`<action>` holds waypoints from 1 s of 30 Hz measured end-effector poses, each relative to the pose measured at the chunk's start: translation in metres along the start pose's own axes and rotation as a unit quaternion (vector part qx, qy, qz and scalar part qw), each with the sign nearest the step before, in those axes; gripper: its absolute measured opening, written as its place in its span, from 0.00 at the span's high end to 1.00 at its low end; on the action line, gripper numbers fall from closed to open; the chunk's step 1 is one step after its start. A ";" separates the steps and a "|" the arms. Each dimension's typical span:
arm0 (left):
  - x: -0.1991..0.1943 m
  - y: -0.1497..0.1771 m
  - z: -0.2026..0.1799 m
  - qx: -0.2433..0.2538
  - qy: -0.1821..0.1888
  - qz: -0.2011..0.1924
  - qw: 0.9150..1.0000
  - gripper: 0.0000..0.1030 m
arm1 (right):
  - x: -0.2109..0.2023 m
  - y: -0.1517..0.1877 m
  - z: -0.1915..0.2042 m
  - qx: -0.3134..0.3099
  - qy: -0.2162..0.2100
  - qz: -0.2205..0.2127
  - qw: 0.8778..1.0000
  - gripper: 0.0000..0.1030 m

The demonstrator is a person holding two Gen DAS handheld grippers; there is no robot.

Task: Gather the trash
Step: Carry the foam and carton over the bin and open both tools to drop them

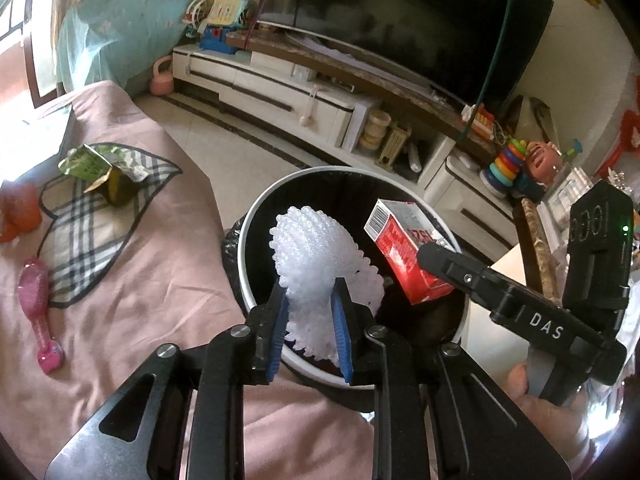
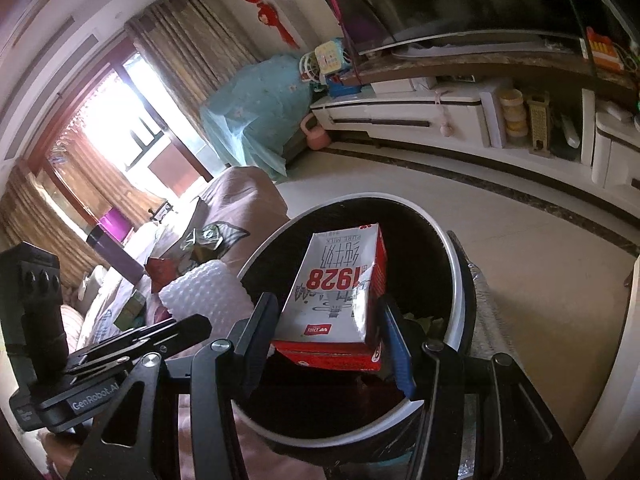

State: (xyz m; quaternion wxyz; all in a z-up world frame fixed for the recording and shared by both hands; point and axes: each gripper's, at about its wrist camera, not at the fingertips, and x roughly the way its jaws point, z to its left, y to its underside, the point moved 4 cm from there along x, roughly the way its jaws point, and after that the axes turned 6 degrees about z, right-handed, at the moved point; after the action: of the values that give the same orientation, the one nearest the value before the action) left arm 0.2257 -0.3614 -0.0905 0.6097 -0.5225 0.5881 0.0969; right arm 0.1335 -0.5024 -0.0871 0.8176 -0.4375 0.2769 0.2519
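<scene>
Hanging over the bin [image 1: 256, 216], the left gripper [image 1: 310, 322] pinches foam [image 1: 316, 248] while the right gripper [image 2: 326, 344], at 3 o'clock (both clear of the rim), clamps a carton [image 2: 340, 292] pointing 12 o'clock.

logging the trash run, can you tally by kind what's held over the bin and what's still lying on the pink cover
Held over the bin:
foam net wrap: 1
red milk carton: 1
Lying on the pink cover:
crushed green carton: 1
plaid cloth: 1
pink hairbrush: 1
orange-red item, cut off at the edge: 1
Total: 6
</scene>
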 end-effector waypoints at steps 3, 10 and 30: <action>0.003 -0.001 0.001 -0.005 0.003 0.006 1.000 0.66 | 0.001 -0.002 0.000 0.002 0.002 0.001 1.000 0.47; -0.006 0.001 0.008 -0.022 0.006 -0.005 1.000 0.35 | -0.006 -0.005 0.000 0.005 0.001 -0.008 1.000 0.27; -0.080 0.091 0.110 -0.099 -0.072 -0.038 0.992 0.31 | 0.003 0.034 0.093 -0.054 -0.056 0.003 0.997 0.11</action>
State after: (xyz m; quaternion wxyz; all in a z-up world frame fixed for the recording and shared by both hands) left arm 0.2039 -0.1998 -0.0987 0.5986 -0.5938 0.5104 0.1691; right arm 0.1352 -0.4055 -0.0654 0.8063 -0.4653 0.2177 0.2931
